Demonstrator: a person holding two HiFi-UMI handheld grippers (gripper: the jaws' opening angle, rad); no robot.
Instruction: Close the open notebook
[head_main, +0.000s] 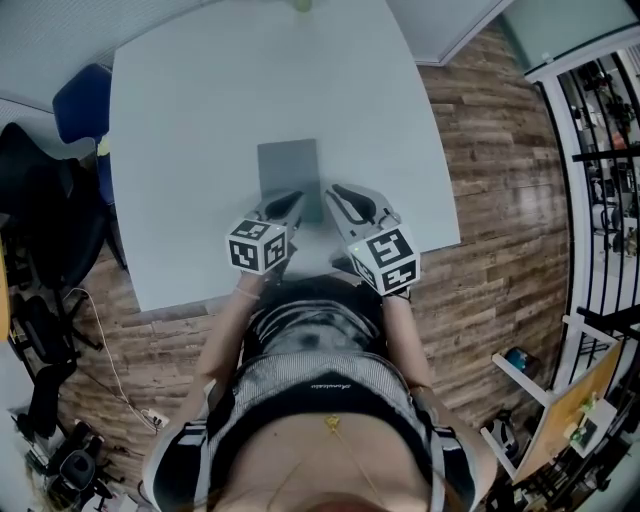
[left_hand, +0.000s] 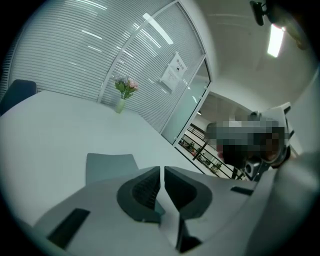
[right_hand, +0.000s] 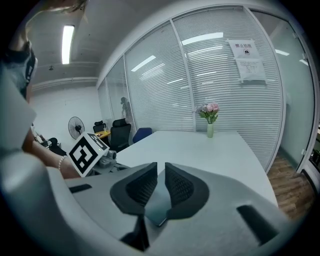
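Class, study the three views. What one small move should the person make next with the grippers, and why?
Probably draw both grippers back, clear of the notebook. It seems to lie flat and closed, one grey rectangle with no page raised. The left gripper and right gripper hang over its near edge, jaws together and holding nothing.

1. Left tool (head_main: 292, 203): light grey moulded shell, dark ribbed pads, white cube (head_main: 258, 245) with black square markers.
2. Right tool (head_main: 340, 195): same build and cube (head_main: 385, 260).
3. Top (head_main: 318, 380): grey and black.
4. Bead bracelet (right_hand: 61, 162), left wrist.
5. Small gold pendant (head_main: 331, 425).
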